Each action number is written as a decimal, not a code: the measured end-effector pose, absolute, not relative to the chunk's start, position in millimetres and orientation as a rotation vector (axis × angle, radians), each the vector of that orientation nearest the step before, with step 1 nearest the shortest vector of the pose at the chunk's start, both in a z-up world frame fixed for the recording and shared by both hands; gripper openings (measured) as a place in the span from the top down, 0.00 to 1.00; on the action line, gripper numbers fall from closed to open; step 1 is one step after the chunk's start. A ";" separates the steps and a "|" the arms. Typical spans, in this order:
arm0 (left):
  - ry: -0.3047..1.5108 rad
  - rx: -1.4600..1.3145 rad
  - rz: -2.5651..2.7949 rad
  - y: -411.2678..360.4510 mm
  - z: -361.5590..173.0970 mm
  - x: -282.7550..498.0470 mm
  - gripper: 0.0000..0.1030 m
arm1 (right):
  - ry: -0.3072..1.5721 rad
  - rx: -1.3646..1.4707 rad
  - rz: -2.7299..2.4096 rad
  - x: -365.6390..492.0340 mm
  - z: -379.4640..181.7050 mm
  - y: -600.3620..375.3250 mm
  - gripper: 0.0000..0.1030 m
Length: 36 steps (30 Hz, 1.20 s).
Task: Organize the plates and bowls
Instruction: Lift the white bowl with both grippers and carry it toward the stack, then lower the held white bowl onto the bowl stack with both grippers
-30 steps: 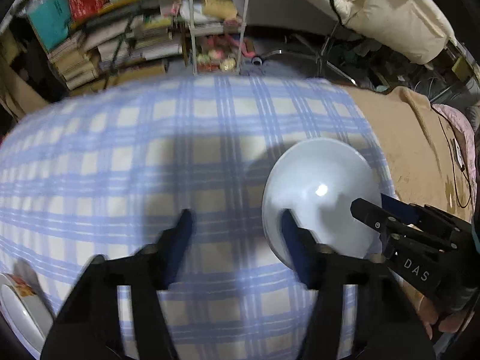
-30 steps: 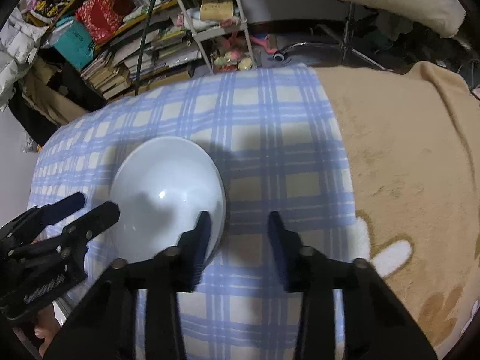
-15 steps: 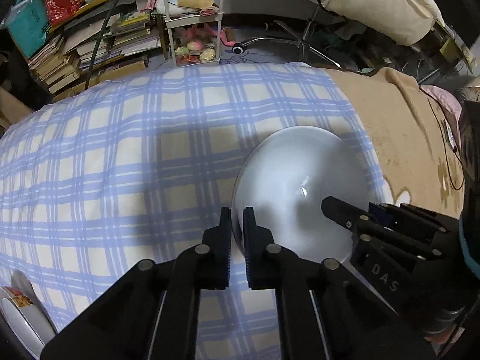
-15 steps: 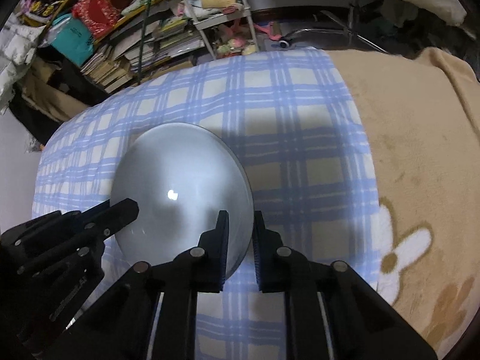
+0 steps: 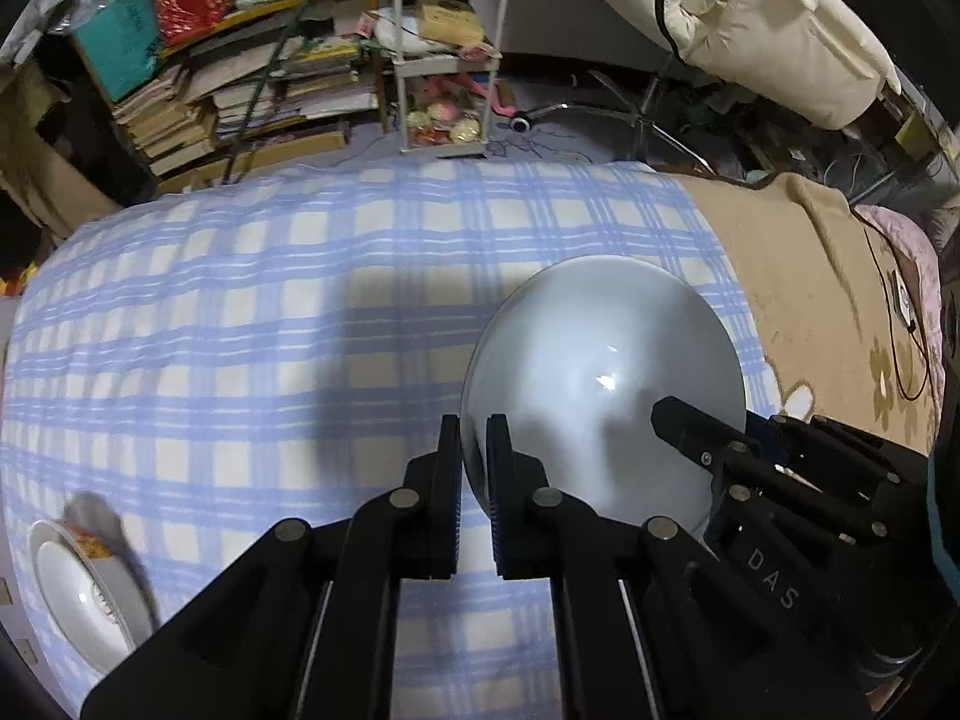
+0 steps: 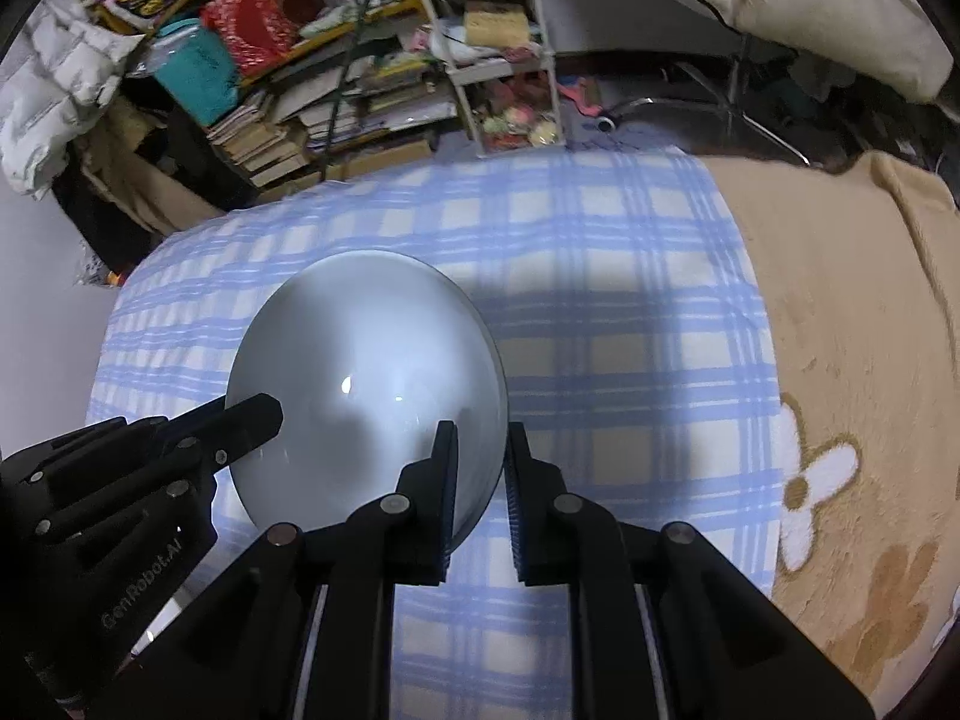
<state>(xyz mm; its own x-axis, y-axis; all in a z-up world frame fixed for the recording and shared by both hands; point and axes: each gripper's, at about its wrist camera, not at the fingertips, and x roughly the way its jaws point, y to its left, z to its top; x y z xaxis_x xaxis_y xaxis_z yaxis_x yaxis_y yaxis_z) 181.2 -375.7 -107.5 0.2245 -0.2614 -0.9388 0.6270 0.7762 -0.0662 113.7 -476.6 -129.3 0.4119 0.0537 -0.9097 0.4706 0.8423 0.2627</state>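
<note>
We hold the white bowl (image 5: 600, 384) between us — left gripper (image 5: 474, 462) and right gripper (image 6: 477, 462) clamp opposite rims — second bowl (image 5: 84, 594) sits far left.

I see a blue-and-cream checked blanket (image 5: 288, 324) spread over the bed, and beside it, on the right, a tan blanket (image 6: 852, 324) with white and brown flowers. A black cable (image 5: 888, 300) trails across the tan one. Beyond the bed stands a white shelf cart (image 5: 447, 54) with a cardboard box and bright odds and ends on its tiers. Left of the cart, books (image 5: 240, 102) are stacked in sloping heaps on the floor, with a teal box (image 6: 195, 81) and a red bag (image 6: 264, 21) above them. A cream padded coat (image 5: 750, 18) hangs at upper right, and chrome chair legs (image 5: 636, 120) show on the floor beneath it.
</note>
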 end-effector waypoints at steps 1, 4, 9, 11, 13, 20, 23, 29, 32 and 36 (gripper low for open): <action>1.193 0.359 -0.628 -371.2 -103.8 180.6 0.92 | 1.125 0.528 -0.276 114.2 -125.8 -472.6 0.84; 1.187 0.349 -0.610 -353.5 -94.2 177.5 0.91 | 1.113 0.509 -0.266 118.1 -112.8 -455.4 0.84; 1.151 0.348 -0.550 -318.8 -79.6 174.7 0.91 | 1.094 0.500 -0.208 124.5 -95.8 -424.2 0.84; 1.151 0.321 -0.532 -299.3 -72.8 175.7 0.91 | 1.089 0.504 -0.180 124.8 -90.9 -413.8 0.84; 1.143 0.309 -0.521 -286.0 -67.2 175.8 0.91 | 1.077 0.503 -0.158 127.0 -87.0 -402.3 0.84; 1.120 0.278 -0.452 -226.4 -49.8 175.0 0.91 | 1.048 0.444 -0.100 135.5 -68.0 -343.2 0.84; 1.106 0.264 -0.425 -201.0 -42.6 175.0 0.91 | 1.043 0.440 -0.068 140.9 -61.9 -321.3 0.84; 1.089 0.222 -0.368 -149.8 -34.3 174.7 0.91 | 1.031 0.414 -0.002 152.9 -53.9 -274.4 0.84; 1.087 0.206 -0.336 -121.1 -32.7 177.2 0.91 | 1.024 0.399 0.033 159.1 -52.6 -247.5 0.84; 1.090 0.182 -0.295 -86.6 -34.8 182.4 0.91 | 1.032 0.383 0.079 168.0 -55.8 -215.7 0.84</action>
